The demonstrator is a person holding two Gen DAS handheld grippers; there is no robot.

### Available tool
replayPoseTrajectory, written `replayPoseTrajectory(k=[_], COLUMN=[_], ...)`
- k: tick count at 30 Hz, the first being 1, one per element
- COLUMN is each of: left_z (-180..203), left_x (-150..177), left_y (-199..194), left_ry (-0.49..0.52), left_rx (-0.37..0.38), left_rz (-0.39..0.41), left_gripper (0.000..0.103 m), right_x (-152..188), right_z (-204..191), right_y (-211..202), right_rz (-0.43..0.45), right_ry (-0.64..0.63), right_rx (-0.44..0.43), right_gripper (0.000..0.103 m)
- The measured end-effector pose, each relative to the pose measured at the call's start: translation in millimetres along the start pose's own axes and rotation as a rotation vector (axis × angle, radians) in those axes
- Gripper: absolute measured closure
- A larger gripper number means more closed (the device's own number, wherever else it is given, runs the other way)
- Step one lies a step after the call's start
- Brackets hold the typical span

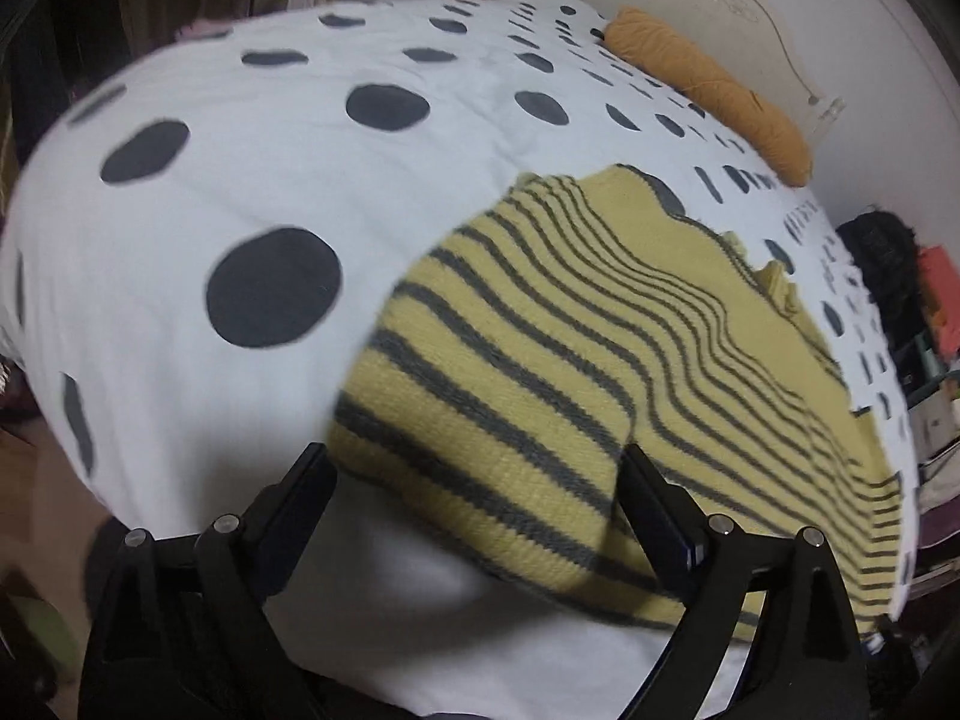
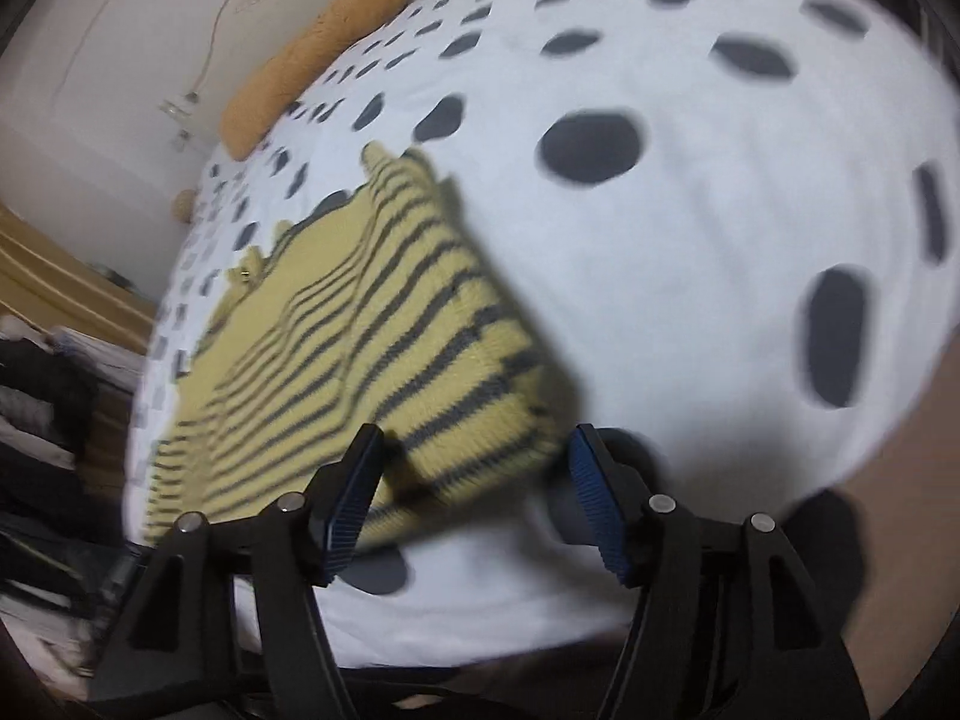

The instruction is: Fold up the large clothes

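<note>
A yellow knit sweater with grey stripes (image 1: 600, 360) lies on a white bedspread with dark dots (image 1: 270, 192). It is partly folded, one side turned over the body. My left gripper (image 1: 474, 480) is open, its jaws wide apart around the near edge of the sweater, holding nothing. In the right wrist view the sweater (image 2: 372, 330) lies left of centre on the bedspread (image 2: 690, 240). My right gripper (image 2: 477, 468) is open too, its blue-padded jaws on either side of the sweater's near folded corner.
An orange bolster pillow (image 1: 714, 90) lies at the head of the bed by the white headboard (image 1: 750, 6); it also shows in the right wrist view (image 2: 312, 54). Cluttered shelves and dark items (image 1: 900, 312) stand beside the bed. Floor (image 2: 900, 510) shows past the bed's edge.
</note>
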State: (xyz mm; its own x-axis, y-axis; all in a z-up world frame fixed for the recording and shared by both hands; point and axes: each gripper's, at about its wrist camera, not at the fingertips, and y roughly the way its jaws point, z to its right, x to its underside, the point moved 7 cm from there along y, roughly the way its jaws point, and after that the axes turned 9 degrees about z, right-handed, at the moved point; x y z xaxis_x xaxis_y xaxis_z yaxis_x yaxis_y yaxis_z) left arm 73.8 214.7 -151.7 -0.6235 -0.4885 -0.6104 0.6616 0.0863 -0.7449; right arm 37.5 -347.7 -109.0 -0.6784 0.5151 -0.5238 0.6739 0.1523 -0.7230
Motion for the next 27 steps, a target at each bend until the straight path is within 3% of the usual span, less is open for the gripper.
replayPoseTrajectory(k=[2, 5, 11, 14, 16, 18, 23, 27], left_z=[-0.4, -2.8, -4.5, -4.1, -2.8, -1.6, -2.1, 0.0], left_x=[0.4, 3.0, 8.9, 11.0, 10.4, 10.7, -2.9, -16.1], left_y=[-1.6, -6.1, -4.2, 0.4, 2.6, 4.3, -4.5, -8.7], left_ry=[0.022, 0.024, 0.025, 0.025, 0.03, 0.04, -0.014, -0.046], left_rx=[-0.011, -0.022, -0.015, -0.015, -0.017, -0.017, 0.04, 0.086], left_rz=[-0.011, -0.054, -0.174, -0.202, -0.202, -0.206, -0.158, -0.114], left_gripper=[0.009, 0.009, 0.009, 0.008, 0.006, 0.005, 0.008, 0.009], right_x=[-5.4, -7.4, 19.8, 33.4, 43.2, 47.9, 36.2, 22.2], right_z=[-9.4, -53.4, -155.6, -169.7, -156.7, -146.4, -150.9, -189.9], right_y=[-17.5, -25.4, 14.2, 43.6, 72.7, 85.6, 67.3, 60.3], right_rz=[0.043, 0.063, -0.007, -0.076, -0.156, -0.183, -0.161, -0.093], right_ry=[-0.106, -0.272, -0.544, -0.59, -0.617, -0.64, -0.677, -0.668], right_rx=[0.062, 0.067, 0.027, 0.013, 0.073, 0.059, 0.079, -0.015], right_gripper=[0.039, 0.039, 0.035, 0.034, 0.034, 0.029, 0.029, 0.029])
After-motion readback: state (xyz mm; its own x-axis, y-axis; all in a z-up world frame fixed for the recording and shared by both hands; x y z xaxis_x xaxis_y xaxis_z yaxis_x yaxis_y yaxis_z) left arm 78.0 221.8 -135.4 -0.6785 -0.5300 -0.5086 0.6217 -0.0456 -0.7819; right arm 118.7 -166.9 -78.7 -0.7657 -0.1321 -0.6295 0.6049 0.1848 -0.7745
